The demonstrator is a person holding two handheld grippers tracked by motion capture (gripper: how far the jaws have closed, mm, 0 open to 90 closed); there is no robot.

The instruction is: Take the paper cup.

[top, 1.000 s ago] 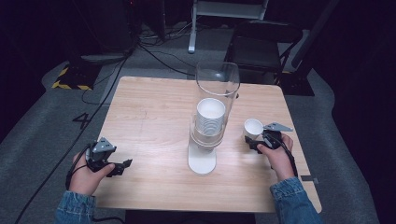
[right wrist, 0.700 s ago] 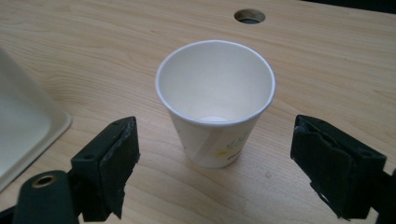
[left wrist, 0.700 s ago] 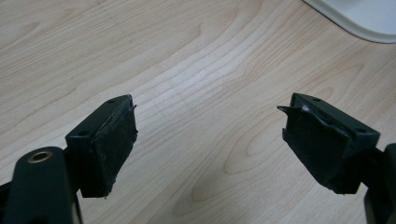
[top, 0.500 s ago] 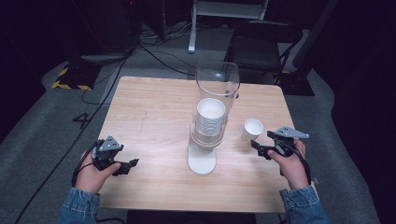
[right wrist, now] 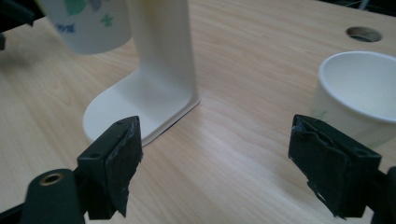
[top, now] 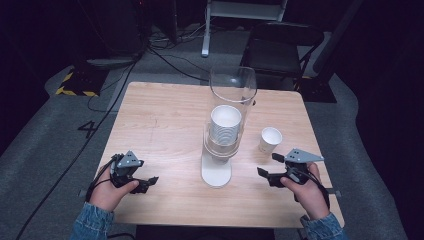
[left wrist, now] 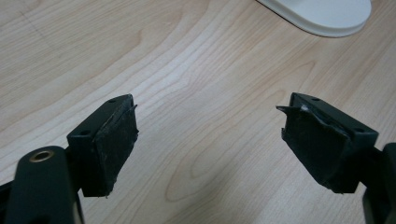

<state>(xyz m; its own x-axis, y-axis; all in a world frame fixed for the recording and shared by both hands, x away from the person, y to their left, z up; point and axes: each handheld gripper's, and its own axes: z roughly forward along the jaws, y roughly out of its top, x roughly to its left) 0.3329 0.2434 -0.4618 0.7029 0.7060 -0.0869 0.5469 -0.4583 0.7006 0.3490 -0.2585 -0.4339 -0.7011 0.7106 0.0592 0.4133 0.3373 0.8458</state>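
Paper cup point(top: 270, 138) stands upright on the counter point(top: 165, 120), right of center, just right of the cup dispenser point(top: 222, 150). Right claw point(top: 270, 167) has just been closing a bit (nothing between jaws), released, near the cup. Left claw point(top: 145, 182), lower left, released, empty.

Recording set-up in a lab or studio space.
The setting was a dark room with black surrounds, lit mainly over one light wooden table point(top: 165, 115) that stood on grey carpet point(top: 45, 150). Black cables point(top: 165, 55) ran loose across the floor behind the table, and a strip of yellow-and-black hazard tape point(top: 75, 90) marked the carpet at the far left, with a "4" point(top: 86, 128) marked on the floor beside the table. A black folding chair point(top: 280, 50) and the white foot of a stand point(top: 206, 50) stood beyond the far edge. These features indicated a rigged test area rather than a home or shop.
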